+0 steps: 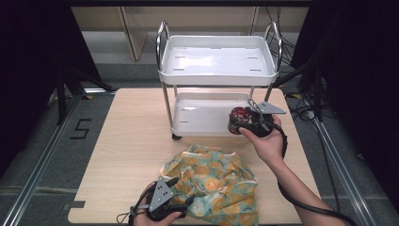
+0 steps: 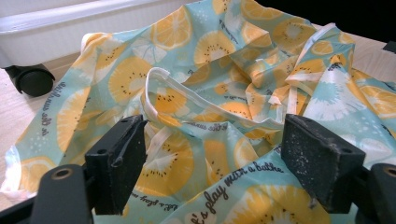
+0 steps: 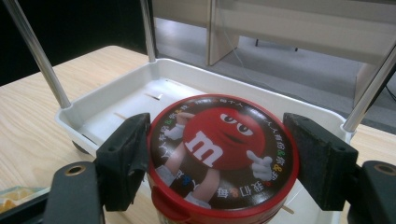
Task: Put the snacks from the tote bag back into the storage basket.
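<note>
Tub (image 3: 219, 154) with the red lid sits clamped in right gripper (image 3: 219, 158), level with the cart's lower tray (image 3: 154, 93). Clear the rim, set it flat, then release. Left gripper (image 2: 212, 158) hangs wide open over the fruit-print cloth (image 2: 224, 93), gripping nothing.

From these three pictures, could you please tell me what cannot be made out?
- Red round candy tin: its lower body is cut off by the bottom edge in the right gripper view; in the high view the right hand-held gripper covers much of it.
- Teal cloth bag printed with orange slices: its folds hide whatever is inside, in the left gripper view.
</note>
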A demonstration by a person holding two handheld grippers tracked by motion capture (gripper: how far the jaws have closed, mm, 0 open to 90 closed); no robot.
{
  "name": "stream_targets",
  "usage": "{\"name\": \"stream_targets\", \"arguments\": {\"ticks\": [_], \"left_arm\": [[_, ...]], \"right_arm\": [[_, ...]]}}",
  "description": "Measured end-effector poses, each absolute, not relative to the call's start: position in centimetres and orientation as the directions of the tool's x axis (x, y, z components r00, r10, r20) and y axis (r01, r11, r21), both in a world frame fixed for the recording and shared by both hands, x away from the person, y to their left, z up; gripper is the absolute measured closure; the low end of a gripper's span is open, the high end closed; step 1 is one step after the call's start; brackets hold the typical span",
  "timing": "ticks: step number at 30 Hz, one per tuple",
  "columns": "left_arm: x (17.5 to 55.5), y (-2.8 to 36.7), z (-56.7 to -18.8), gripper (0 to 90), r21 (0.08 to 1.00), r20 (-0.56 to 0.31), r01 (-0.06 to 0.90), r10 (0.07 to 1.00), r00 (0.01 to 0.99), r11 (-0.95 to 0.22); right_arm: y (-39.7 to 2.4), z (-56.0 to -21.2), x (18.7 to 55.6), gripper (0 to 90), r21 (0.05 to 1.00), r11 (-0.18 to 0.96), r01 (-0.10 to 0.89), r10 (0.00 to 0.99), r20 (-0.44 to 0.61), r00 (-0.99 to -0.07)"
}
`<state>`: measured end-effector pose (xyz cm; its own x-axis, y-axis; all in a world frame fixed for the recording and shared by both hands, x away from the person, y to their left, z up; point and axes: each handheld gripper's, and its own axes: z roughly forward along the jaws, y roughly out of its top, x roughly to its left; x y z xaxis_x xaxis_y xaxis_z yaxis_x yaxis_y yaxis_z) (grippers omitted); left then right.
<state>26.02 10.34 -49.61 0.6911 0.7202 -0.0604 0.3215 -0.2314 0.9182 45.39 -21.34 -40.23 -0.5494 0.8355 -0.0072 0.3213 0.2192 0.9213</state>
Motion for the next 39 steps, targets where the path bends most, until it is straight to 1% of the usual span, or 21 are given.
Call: {"name": "stream_targets", "arguments": {"ticks": [2,3,7,10,12,13,15,17,19,21,24,25,28,29,31,39], "left_arm": [[26.04,10.33,-49.62,22.2,0.919,-0.065,0.323,0.719,0.692,-0.228],[26.16,10.41,-49.59,22.2,0.92,-0.04,0.303,0.712,0.701,-0.247],[26.14,10.43,-49.57,22.2,0.92,-0.039,0.304,0.712,0.701,-0.249],[26.05,10.33,-49.63,22.2,0.919,-0.065,0.323,0.719,0.692,-0.227],[26.1,10.32,-49.66,22.2,0.921,-0.063,0.317,0.718,0.693,-0.225],[26.2,10.41,-49.61,22.2,0.922,-0.043,0.301,0.71,0.703,-0.243],[26.15,10.4,-49.58,22.2,0.92,-0.041,0.305,0.713,0.7,-0.247],[26.04,10.29,-49.63,22.2,0.918,-0.063,0.323,0.722,0.689,-0.228],[26.21,10.38,-49.63,22.2,0.923,-0.043,0.3,0.71,0.703,-0.242],[26.14,10.25,-49.73,22.2,0.923,-0.07,0.318,0.716,0.695,-0.218],[26.15,10.23,-49.74,22.2,0.923,-0.068,0.317,0.715,0.696,-0.22],[26.15,10.23,-49.74,22.2,0.922,-0.068,0.317,0.715,0.696,-0.221],[26.13,10.24,-49.71,22.2,0.921,-0.068,0.32,0.716,0.695,-0.223],[26.13,10.26,-49.7,22.2,0.92,-0.068,0.321,0.716,0.695,-0.225],[26.14,10.25,-49.71,22.2,0.92,-0.067,0.32,0.715,0.696,-0.226],[26.17,10.29,-49.71,22.2,0.919,-0.062,0.32,0.714,0.697,-0.233]], "right_arm": [[-21.3,-40.21,45.28,27.2,0.918,0.212,0.336,0.84,0.005,-0.542],[-21.22,-40.24,45.27,27.2,0.919,0.206,0.337,0.84,0.011,-0.543],[-21.21,-40.25,45.35,27.2,0.916,0.209,0.341,0.845,0.006,-0.535],[-21.12,-40.32,45.41,27.2,0.919,0.203,0.339,0.847,0.009,-0.532],[-21.14,-40.32,45.49,27.2,0.916,0.211,0.34,0.845,0.004,-0.535],[-21.09,-40.37,45.58,27.2,0.919,0.215,0.33,0.845,-0.005,-0.534],[-21.14,-40.31,45.58,27.2,0.916,0.224,0.334,0.844,-0.011,-0.536],[-21.0,-40.36,45.58,27.2,0.918,0.206,0.338,0.851,0.003,-0.525],[-20.97,-40.4,45.66,27.2,0.92,0.202,0.335,0.854,0.002,-0.521],[-21.05,-40.37,45.7,27.2,0.915,0.21,0.345,0.849,0.004,-0.528],[-21.03,-40.53,45.9,27.2,0.921,0.206,0.33,0.855,-0.005,-0.519],[-21.03,-40.43,45.78,27.2,0.911,0.208,0.357,0.854,0.009,-0.52],[-21.2,-40.48,46.14,27.2,0.917,0.23,0.326,0.848,-0.025,-0.529],[-21.04,-40.52,46.05,27.2,0.919,0.211,0.333,0.856,-0.009,-0.517],[-21.05,-40.47,46.04,27.2,0.911,0.216,0.352,0.851,0.001,-0.525],[-21.11,-40.63,46.23,27.2,0.911,0.214,0.352,0.853,0.001,-0.523]]}}
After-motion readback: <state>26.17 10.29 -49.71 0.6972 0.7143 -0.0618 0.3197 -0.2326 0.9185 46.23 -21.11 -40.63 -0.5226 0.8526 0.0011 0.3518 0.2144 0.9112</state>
